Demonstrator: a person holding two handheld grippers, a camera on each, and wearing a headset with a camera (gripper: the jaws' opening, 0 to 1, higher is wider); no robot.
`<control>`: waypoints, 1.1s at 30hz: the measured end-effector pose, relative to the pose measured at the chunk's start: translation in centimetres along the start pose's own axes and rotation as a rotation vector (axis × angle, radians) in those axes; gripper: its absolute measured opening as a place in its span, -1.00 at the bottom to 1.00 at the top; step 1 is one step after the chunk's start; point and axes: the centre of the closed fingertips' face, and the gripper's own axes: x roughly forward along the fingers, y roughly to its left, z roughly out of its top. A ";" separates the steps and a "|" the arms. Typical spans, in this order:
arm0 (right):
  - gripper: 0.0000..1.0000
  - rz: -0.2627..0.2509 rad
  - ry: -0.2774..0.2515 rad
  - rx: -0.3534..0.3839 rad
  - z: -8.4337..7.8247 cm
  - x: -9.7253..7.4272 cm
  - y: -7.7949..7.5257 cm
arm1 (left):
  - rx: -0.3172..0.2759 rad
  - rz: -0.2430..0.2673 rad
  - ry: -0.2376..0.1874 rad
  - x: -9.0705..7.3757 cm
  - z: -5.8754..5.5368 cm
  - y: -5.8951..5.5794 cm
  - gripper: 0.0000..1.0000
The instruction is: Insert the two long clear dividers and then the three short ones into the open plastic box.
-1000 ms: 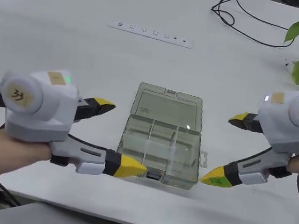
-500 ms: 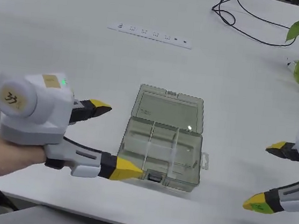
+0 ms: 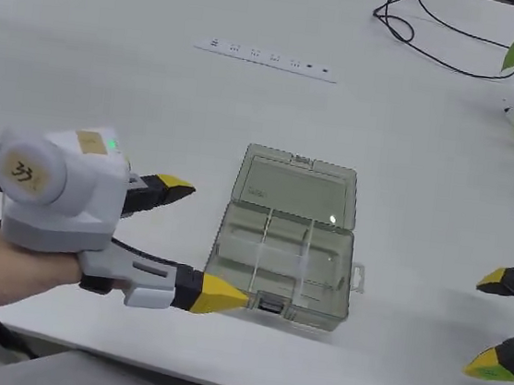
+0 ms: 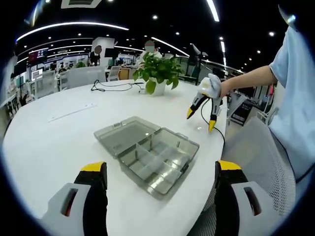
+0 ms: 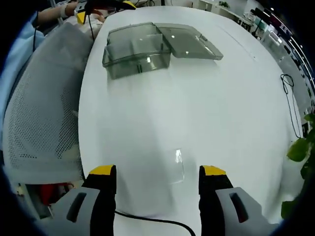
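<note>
The left tongs (image 3: pixel 198 239) hang apart and empty just left of the open plastic box (image 3: pixel 287 252), which sits on the white surface (image 3: pixel 113 74) with clear dividers (image 3: pixel 265 238) seemingly seated inside. Well right, the right tongs (image 3: pixel 498 322) gape, empty, before a faint clear sliver (image 5: pixel 176 166) (possibly a divider). It looks light, stiff and slick, best pinched by its edge.

Head view looks down on the desk (image 3: pixel 110 92). Both gripper views skim it (from opposite sides), sharing the plastic box (image 3: pixel 285 252).
</note>
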 end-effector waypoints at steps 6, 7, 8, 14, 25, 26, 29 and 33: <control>0.01 0.024 0.020 -0.008 -0.4 0.9 -0.2 | -0.009 0.007 -0.003 -0.1 -0.3 0.0 0.84; -0.04 0.024 0.020 -0.011 -0.4 1.0 -0.2 | -0.009 0.008 -0.003 -0.1 -0.3 0.0 0.84; -0.08 0.023 0.022 -0.016 -0.5 1.0 -0.3 | -0.011 0.009 -0.004 -0.1 -0.3 0.0 0.84; -0.18 0.013 0.033 -0.046 -0.7 0.9 -0.7 | -0.015 0.011 -0.007 0.0 -0.5 0.1 0.84; -0.31 -0.002 0.048 -0.082 -1.0 1.1 -0.8 | -0.017 0.001 -0.013 0.4 -0.4 -0.4 0.84; -0.33 -0.001 0.050 -0.088 -0.9 1.1 -0.7 | -0.017 0.001 -0.015 0.5 -0.3 -0.4 0.83; -0.35 -0.007 0.058 -0.084 -0.8 1.1 -0.6 | -0.019 0.004 -0.018 0.5 -0.2 -0.3 0.83; -0.35 -0.010 0.065 -0.087 -0.7 1.0 -0.4 | -0.015 0.004 -0.017 0.5 -0.3 -0.4 0.82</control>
